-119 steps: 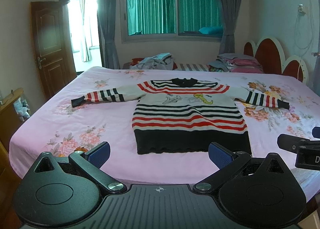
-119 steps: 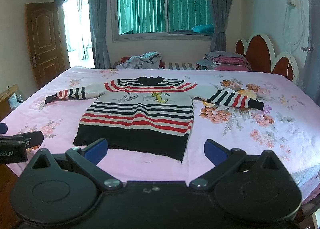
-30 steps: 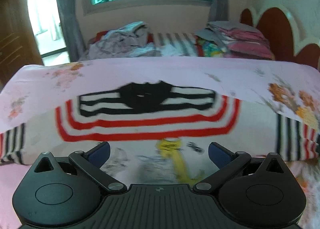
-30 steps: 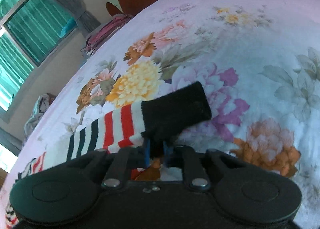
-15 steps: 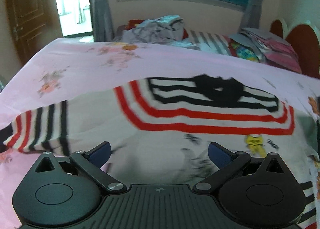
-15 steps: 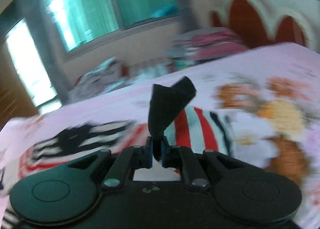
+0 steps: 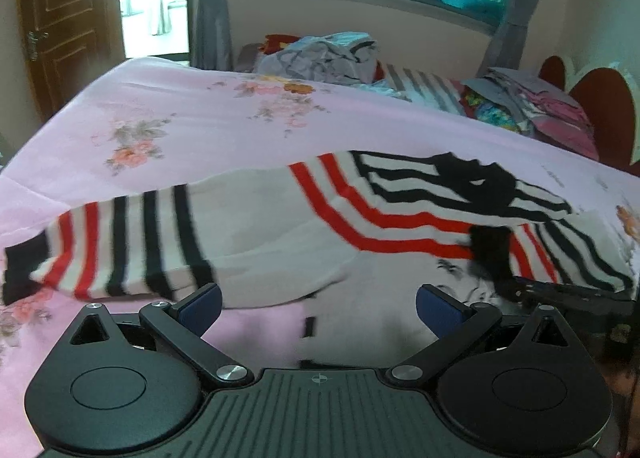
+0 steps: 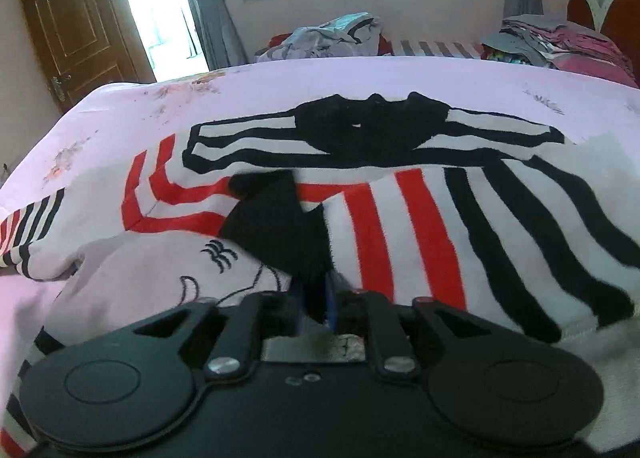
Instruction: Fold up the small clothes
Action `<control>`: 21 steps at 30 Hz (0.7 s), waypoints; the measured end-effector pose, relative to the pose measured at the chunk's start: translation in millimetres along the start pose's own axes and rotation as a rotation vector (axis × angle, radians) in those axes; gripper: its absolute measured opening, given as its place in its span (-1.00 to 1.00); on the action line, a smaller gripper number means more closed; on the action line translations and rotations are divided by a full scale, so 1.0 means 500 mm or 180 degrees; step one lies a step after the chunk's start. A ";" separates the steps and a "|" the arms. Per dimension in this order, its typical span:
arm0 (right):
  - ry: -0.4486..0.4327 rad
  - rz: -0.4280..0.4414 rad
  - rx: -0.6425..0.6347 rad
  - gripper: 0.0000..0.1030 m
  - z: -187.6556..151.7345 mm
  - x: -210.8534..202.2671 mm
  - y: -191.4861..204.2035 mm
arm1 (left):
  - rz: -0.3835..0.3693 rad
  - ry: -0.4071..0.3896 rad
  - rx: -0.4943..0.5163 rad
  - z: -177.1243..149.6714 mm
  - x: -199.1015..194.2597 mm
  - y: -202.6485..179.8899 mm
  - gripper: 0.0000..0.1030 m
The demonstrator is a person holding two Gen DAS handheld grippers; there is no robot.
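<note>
A small striped sweater [image 7: 392,217] in white, red and black lies face up on the pink floral bed [image 7: 192,125]. Its left sleeve [image 7: 120,242] stretches out flat to the left. My left gripper [image 7: 318,304] is open and empty, low over the sweater just right of that sleeve. My right gripper [image 8: 316,298] is shut on the black cuff [image 8: 280,225] of the right sleeve [image 8: 460,238], which is folded over the sweater's chest below the black collar [image 8: 372,125]. The right gripper also shows in the left wrist view [image 7: 508,286], holding the cuff.
A heap of loose clothes [image 7: 324,53] and a stack of folded clothes [image 7: 532,101] lie at the far edge of the bed. A red scalloped headboard [image 7: 604,105] is at the right, a wooden door [image 7: 60,17] at the left.
My right gripper has carried the right sleeve's cuff from the bed's right side over onto the sweater's chest. My left gripper has swung left toward the left sleeve, still open.
</note>
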State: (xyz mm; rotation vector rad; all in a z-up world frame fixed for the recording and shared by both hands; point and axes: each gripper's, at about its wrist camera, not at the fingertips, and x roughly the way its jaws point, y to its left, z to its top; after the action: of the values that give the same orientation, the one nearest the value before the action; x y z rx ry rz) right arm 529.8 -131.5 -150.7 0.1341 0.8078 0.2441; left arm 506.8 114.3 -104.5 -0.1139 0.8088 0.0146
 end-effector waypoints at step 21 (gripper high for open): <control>-0.0627 -0.1141 0.1323 -0.57 -0.050 -0.291 -0.399 | -0.0803 0.0472 -0.0192 0.038 0.264 -0.244 -0.90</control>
State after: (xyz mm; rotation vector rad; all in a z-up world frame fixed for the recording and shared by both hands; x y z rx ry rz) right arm 447.9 -361.8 -108.4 0.3928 0.6635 -0.2757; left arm 618.5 -8.8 -175.4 -0.2757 0.9375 -0.2098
